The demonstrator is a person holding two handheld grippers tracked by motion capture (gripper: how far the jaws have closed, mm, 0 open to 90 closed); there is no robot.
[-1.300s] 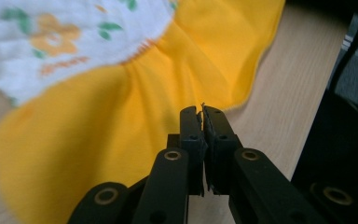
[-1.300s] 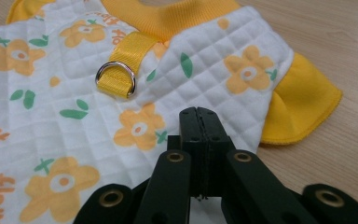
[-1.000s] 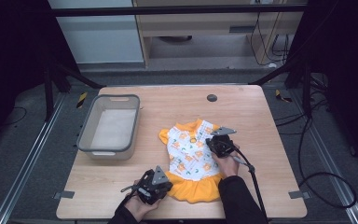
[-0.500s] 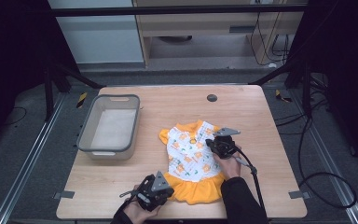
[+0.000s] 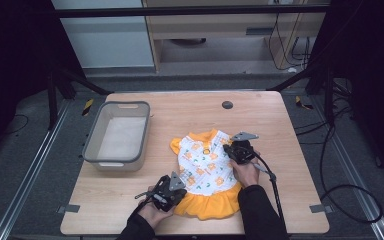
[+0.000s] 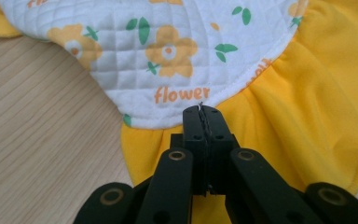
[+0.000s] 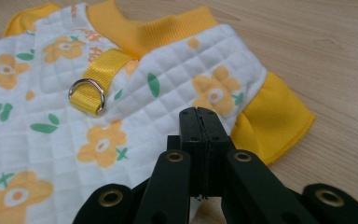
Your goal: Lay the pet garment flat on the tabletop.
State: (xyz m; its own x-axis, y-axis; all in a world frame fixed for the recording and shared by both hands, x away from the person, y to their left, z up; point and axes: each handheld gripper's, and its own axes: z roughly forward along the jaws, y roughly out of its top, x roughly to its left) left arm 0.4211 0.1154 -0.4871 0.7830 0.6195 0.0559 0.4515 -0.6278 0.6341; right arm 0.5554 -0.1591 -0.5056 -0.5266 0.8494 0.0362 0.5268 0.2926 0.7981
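A: So the wooden table (image 5: 280,130) has a grey bin (image 5: 117,136) at its left, and the little flower-print dress (image 5: 205,172) lies flat right of it.

B: Yep. Left gripper (image 6: 201,111) sits pinched shut at the skirt seam, right gripper (image 7: 199,113) pinched shut by the sleeve, touching fabric; can't tell if either actually holds any.

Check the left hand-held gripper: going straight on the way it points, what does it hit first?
Likely the dress: the left hand-held gripper, jaws shut, points at the white quilted hem by the "flower" print; depth is unclear.
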